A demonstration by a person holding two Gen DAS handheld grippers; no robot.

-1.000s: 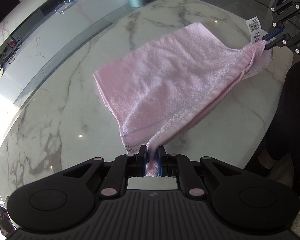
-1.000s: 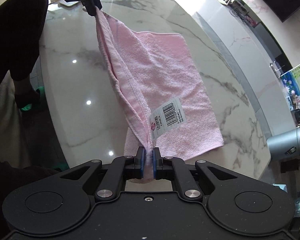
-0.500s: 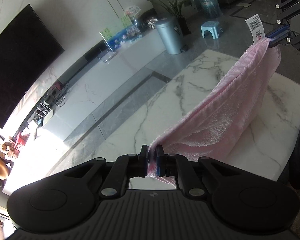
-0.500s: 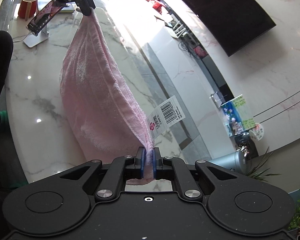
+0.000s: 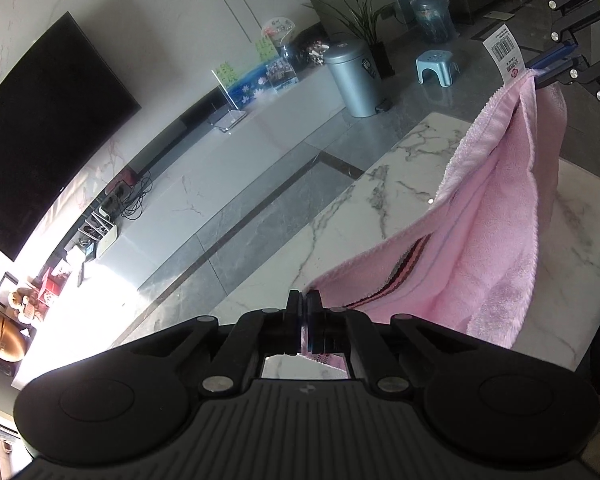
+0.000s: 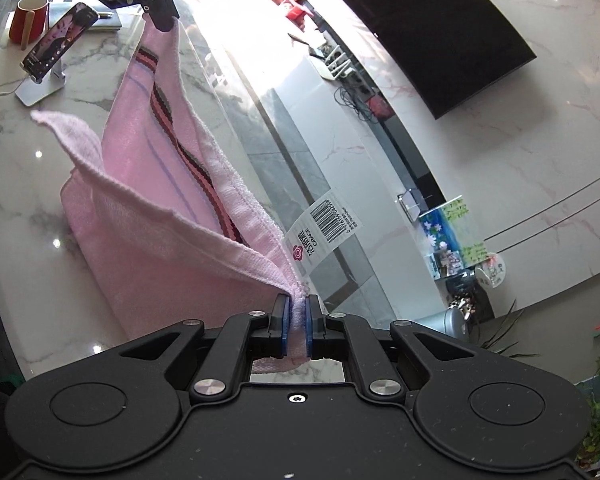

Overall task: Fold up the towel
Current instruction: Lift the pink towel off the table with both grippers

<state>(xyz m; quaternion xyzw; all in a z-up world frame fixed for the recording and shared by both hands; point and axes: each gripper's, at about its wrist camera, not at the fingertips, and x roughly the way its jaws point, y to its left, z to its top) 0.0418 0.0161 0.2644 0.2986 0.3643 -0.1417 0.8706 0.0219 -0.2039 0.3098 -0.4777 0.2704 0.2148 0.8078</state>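
A pink towel point(image 5: 496, 240) with a dark striped band hangs stretched between my two grippers above the marble table point(image 5: 380, 208). My left gripper point(image 5: 304, 300) is shut on one corner. In the same view my right gripper point(image 5: 552, 68) pinches the far corner beside a white barcode tag point(image 5: 504, 52). In the right wrist view, my right gripper point(image 6: 296, 304) is shut on the towel point(image 6: 160, 208) corner next to the tag point(image 6: 324, 228), and my left gripper point(image 6: 160, 20) holds the far corner. I cannot tell whether the sagging lower fold touches the table point(image 6: 40, 272).
A phone on a stand point(image 6: 56, 44) and a red mug point(image 6: 28, 20) sit at the table's far end. Beyond the table edge are a low white cabinet point(image 5: 228, 184), a grey bin point(image 5: 352, 80), a blue stool point(image 5: 436, 66) and a wall television point(image 5: 48, 128).
Both grippers have risen and tilted up with their towel corners. The towel, spread on the table a second ago, now hangs between them, and its dark stripe shows.
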